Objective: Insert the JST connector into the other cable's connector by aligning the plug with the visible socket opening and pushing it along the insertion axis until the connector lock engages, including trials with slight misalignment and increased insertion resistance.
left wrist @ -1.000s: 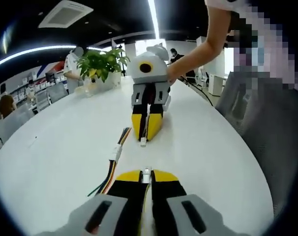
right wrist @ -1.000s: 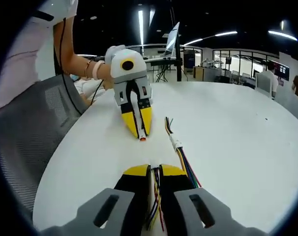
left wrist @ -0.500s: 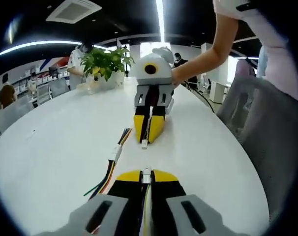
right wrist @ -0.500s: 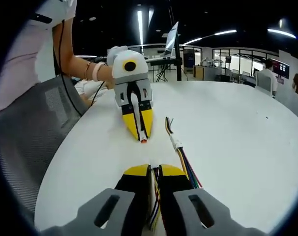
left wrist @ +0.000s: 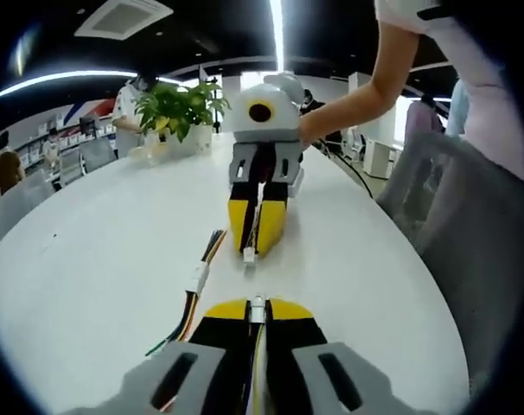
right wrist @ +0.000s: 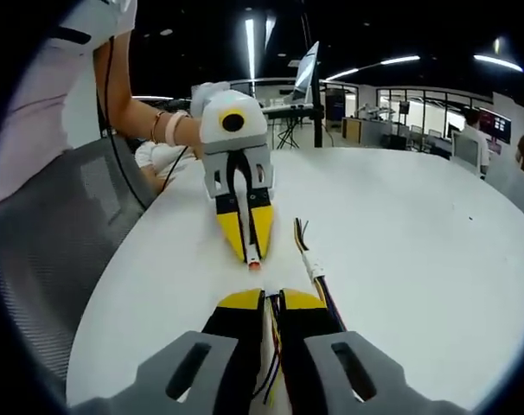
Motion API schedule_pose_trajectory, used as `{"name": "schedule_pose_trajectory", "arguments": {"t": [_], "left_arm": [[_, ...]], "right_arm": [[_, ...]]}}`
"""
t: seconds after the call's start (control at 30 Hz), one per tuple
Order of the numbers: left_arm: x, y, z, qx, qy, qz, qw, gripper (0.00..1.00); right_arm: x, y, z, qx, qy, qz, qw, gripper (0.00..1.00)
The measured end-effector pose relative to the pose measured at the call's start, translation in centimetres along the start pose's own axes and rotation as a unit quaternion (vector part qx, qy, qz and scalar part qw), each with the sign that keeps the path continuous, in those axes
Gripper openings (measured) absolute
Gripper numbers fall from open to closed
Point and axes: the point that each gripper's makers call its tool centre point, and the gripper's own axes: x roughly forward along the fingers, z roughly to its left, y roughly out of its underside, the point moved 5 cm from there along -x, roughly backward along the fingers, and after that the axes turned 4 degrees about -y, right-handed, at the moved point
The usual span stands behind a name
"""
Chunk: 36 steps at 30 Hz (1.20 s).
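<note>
Closer together than a second ago, the two yellow-tipped grippers now face each other nose to nose over the round white table [left wrist: 89,259], the gap between their tips narrowed to a short stretch of bare tabletop. In the left gripper view, the left gripper [left wrist: 257,309] is clenched on a small white JST connector [left wrist: 258,303] that pokes out between its jaws, its wires running back underneath; the right gripper [left wrist: 253,245] opposite holds another small white connector housing [left wrist: 249,254] at its tip. From the right gripper view, the right gripper [right wrist: 271,299] is clamped on a bundle of coloured wires [right wrist: 272,346], and the left gripper [right wrist: 252,256] shows a small reddish-tipped connector [right wrist: 254,264] at its nose. Both parts are held low, near the surface and on roughly one line, likely so plug and socket meet along the insertion axis. A spare multicoloured cable with a white connector [left wrist: 195,281] lies on the table just beside that line. The connectors are apart, so mating is not yet begun; a small sideways correction looks necessary.
</note>
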Motion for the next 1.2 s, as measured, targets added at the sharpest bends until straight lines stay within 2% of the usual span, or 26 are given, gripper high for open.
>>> {"name": "schedule_pose_trajectory", "arguments": {"t": [0.23,0.37,0.8,1.2], "left_arm": [[-0.3,-1.0,0.7,-0.018,-0.005,-0.006,0.9998,0.0],[-0.4,-1.4,1.0,-0.015,-0.004,-0.008,0.9999,0.0],[-0.3,-1.7,1.4,-0.001,-0.005,-0.006,1.0,0.0],[-0.1,-1.8,1.6,0.01,0.0,0.009,0.9999,0.0]], "right_arm": [[0.1,-0.7,-0.2,-0.001,0.002,-0.003,1.0,0.03],[0.3,-0.9,-0.2,-0.003,0.001,-0.003,1.0,0.03],[0.5,-1.1,-0.6,0.007,-0.001,-0.012,0.9999,0.03],[0.7,-1.1,-0.7,0.008,-0.001,-0.014,0.9999,0.03]]}}
